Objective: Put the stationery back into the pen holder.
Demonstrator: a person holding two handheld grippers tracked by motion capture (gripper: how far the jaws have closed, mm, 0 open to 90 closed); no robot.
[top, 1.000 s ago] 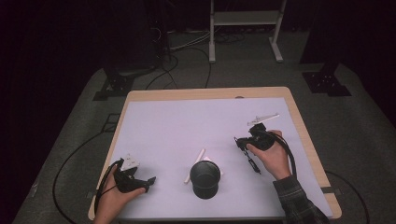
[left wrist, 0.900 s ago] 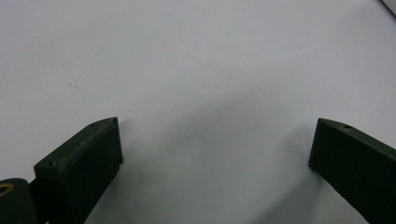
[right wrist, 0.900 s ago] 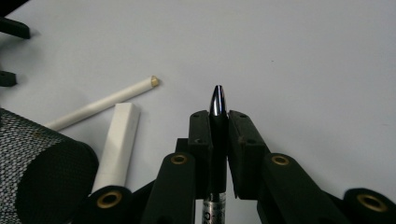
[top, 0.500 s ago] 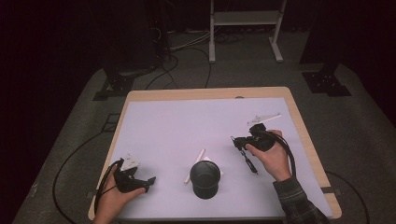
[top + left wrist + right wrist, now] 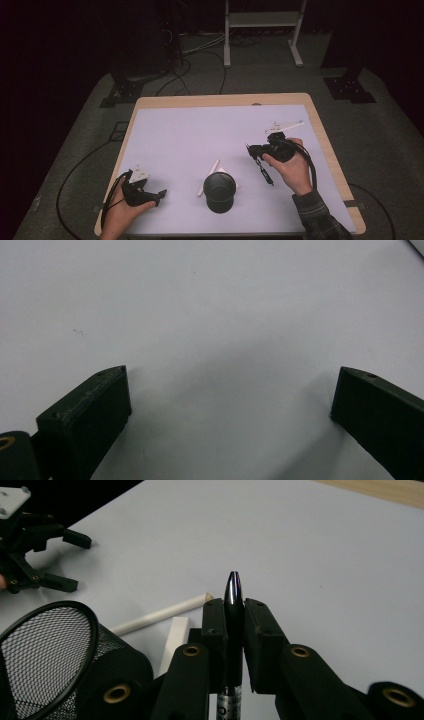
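Holding a pen (image 5: 233,611) clamped in my right hand-held gripper (image 5: 233,617) above the surface (image 5: 190,130), not yet dropped into the mesh cup (image 5: 219,191); a pencil (image 5: 208,177) waits beside it, left hand-held gripper (image 5: 230,405) gaping, empty.

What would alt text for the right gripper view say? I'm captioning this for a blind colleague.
The right gripper has its two black jaws shut on a dark pen, tip pointing away, above a white table. At lower left stands a black mesh cup, with a white pencil and a white eraser lying beside it; the left gripper rests open farther off.
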